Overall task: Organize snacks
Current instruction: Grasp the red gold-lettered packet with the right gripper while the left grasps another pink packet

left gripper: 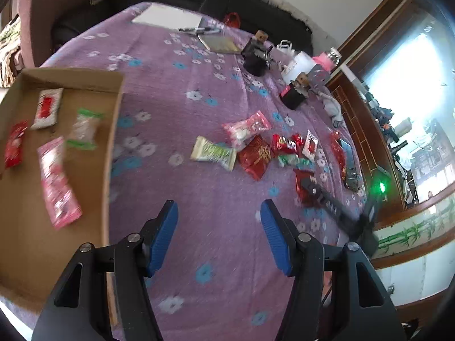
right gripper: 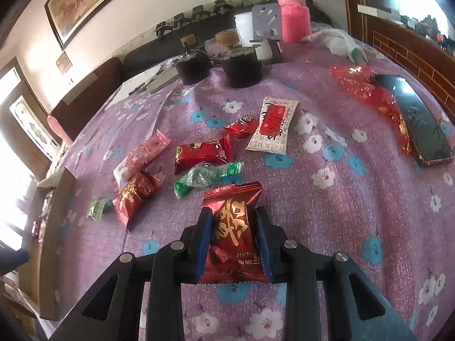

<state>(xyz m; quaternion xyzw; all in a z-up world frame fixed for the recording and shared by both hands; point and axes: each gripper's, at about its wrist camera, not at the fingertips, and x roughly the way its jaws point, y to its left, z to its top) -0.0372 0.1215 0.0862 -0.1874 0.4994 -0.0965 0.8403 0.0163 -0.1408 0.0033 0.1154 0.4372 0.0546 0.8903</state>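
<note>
My left gripper [left gripper: 219, 213] is open and empty above the purple flowered cloth, just right of a flat cardboard box [left gripper: 111, 130]. The box holds several snacks, among them a pink packet [left gripper: 58, 182], a white-and-red packet [left gripper: 47, 108] and a green-ended candy [left gripper: 84, 128]. My right gripper [right gripper: 233, 216] is shut on a red packet with gold characters [right gripper: 231, 233], held above the cloth. More snacks lie loose ahead of it: a green candy [right gripper: 207, 174], a red packet [right gripper: 202, 153], a white-and-red packet [right gripper: 273, 125], a pink packet [right gripper: 139, 156]. The pile also shows in the left wrist view [left gripper: 256, 153].
Two black jars with cork lids [right gripper: 241, 65] stand at the far side, with a pink bottle [right gripper: 293, 14] behind. A phone [right gripper: 418, 122] and red foil wrapper [right gripper: 366, 91] lie at the right. A notebook and pens [left gripper: 170, 17] lie at the far edge.
</note>
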